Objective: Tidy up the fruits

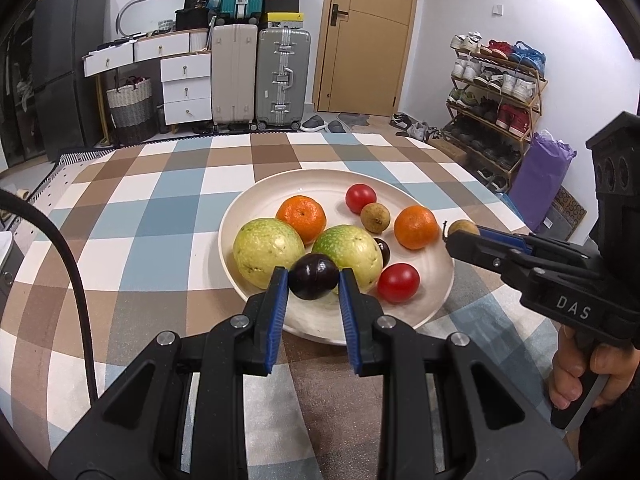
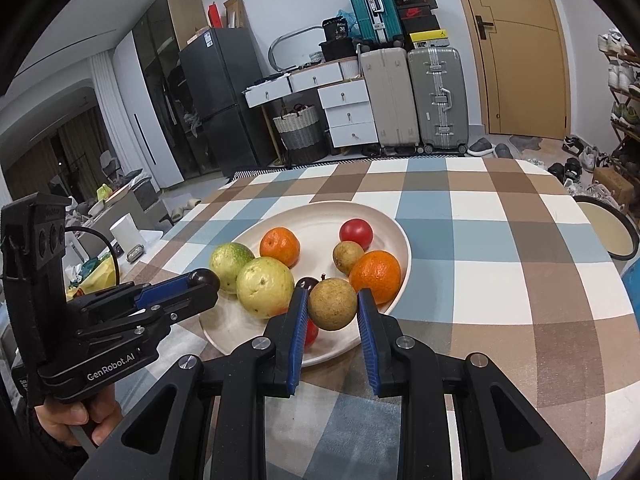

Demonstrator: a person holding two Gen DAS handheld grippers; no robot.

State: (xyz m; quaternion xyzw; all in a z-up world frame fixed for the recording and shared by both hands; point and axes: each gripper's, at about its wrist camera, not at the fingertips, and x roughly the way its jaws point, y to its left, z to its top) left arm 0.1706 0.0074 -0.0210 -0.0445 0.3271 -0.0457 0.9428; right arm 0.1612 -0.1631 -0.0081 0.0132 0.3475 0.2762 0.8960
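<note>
A cream plate [image 1: 400, 312] [image 2: 384, 216] on the checked tablecloth holds two green guavas [image 1: 268, 257] [image 2: 265, 286], two oranges [image 1: 301, 213] [image 2: 376, 276], two red tomatoes [image 1: 398, 282] [image 2: 356, 232], a brown longan [image 1: 375, 218] [image 2: 347, 255] and a dark plum [image 1: 384, 250] [image 2: 309, 282]. My left gripper [image 1: 313, 278] [image 2: 202, 282] is shut on a dark plum [image 1: 313, 276] just above the plate's near rim. My right gripper [image 2: 333, 306] [image 1: 460, 236] is shut on a brown longan [image 2: 333, 304] [image 1: 462, 227] over the plate's right side.
The table [image 1: 160, 216] [image 2: 500, 260] stretches left and right of the plate. A stool [image 2: 608, 232] stands beside the table's right edge. Suitcases [image 1: 260, 76], white drawers and a shoe rack [image 1: 496, 92] line the far wall.
</note>
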